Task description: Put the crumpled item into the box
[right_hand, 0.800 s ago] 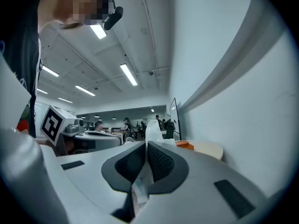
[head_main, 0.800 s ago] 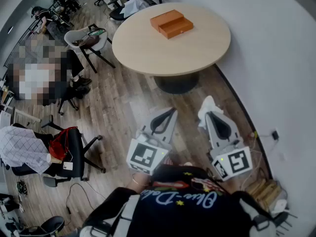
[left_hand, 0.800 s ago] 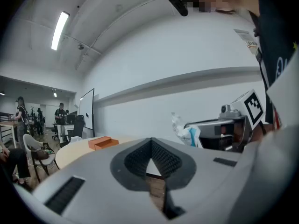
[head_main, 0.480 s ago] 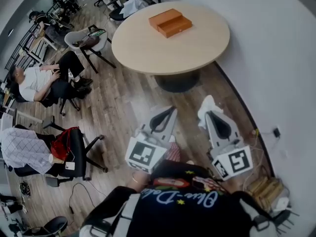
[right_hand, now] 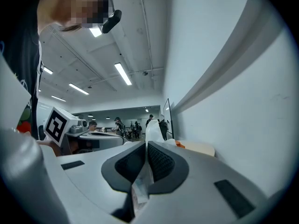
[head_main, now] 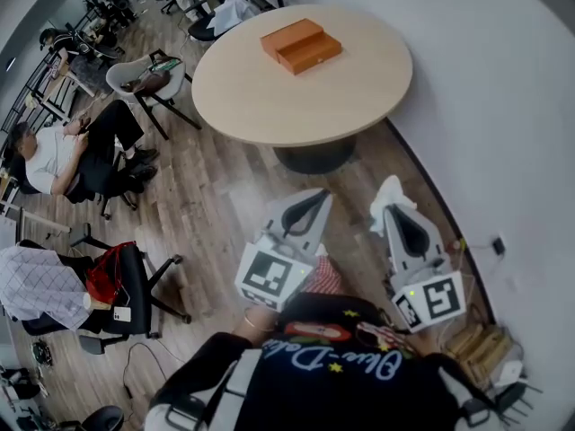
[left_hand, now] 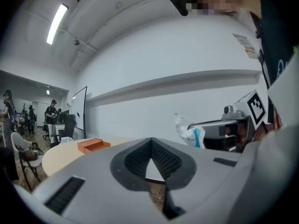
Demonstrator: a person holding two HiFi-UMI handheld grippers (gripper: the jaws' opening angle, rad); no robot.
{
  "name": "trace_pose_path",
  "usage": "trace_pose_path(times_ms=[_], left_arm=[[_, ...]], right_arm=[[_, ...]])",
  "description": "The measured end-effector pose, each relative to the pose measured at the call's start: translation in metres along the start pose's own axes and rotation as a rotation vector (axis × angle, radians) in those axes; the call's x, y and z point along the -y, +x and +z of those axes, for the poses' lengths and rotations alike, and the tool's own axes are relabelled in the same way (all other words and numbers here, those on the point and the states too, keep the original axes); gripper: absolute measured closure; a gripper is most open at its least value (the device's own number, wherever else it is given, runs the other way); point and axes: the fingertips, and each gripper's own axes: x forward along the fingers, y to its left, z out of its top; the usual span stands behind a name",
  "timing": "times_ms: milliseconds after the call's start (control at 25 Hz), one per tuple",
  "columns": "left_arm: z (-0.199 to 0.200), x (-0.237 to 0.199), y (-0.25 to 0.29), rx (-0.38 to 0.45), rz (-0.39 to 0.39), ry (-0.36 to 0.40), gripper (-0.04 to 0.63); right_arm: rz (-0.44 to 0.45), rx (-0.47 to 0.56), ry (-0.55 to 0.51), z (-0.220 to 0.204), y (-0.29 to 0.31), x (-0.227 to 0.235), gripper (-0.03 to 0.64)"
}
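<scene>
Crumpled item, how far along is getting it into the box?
Done: the right gripper is shut on the crumpled item, a white wad sticking out at its tip. In hand: it is held above the floor, short of the round table. Left: reach the orange box on that table and drop it in. The left gripper is shut and empty.
</scene>
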Motion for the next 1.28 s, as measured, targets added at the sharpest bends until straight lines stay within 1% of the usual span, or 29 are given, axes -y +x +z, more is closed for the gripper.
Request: trace_pose_path(times_ms=[120, 360, 480, 600, 800, 960, 1280], left_arm=[[0.005, -0.010, 0.014, 0.023, -0.010, -0.003, 0.603], [0.006, -0.037, 0.042, 0.025, -0.010, -0.006, 0.603], [0.007, -0.055, 0.051, 0.017, 0.006, -0.009, 0.603], [0.003, -0.075, 0.058, 0.006, 0.025, -0.015, 0.603], [0.008, -0.120, 0.065, 0.038, 0.075, -0.027, 0.603], [0.005, -0.155, 0.076, 0.055, 0.108, -0.052, 0.603], [0.003, -0.197, 0.091, 0.077, 0.118, -0.056, 0.603]], right_arm=[[-0.011, -0.002, -0.009, 0.004, 0.012, 0.011, 0.607], [-0.013, -0.017, -0.062, 0.010, 0.043, 0.033, 0.607], [-0.009, -0.038, -0.075, 0.011, 0.061, 0.046, 0.607], [0.012, -0.047, -0.079, 0.013, 0.085, 0.048, 0.607], [0.030, -0.062, -0.094, 0.016, 0.127, 0.053, 0.607], [0.010, -0.074, -0.110, 0.014, 0.154, 0.066, 0.607], [-0.052, -0.095, -0.144, 0.022, 0.188, 0.089, 0.607]])
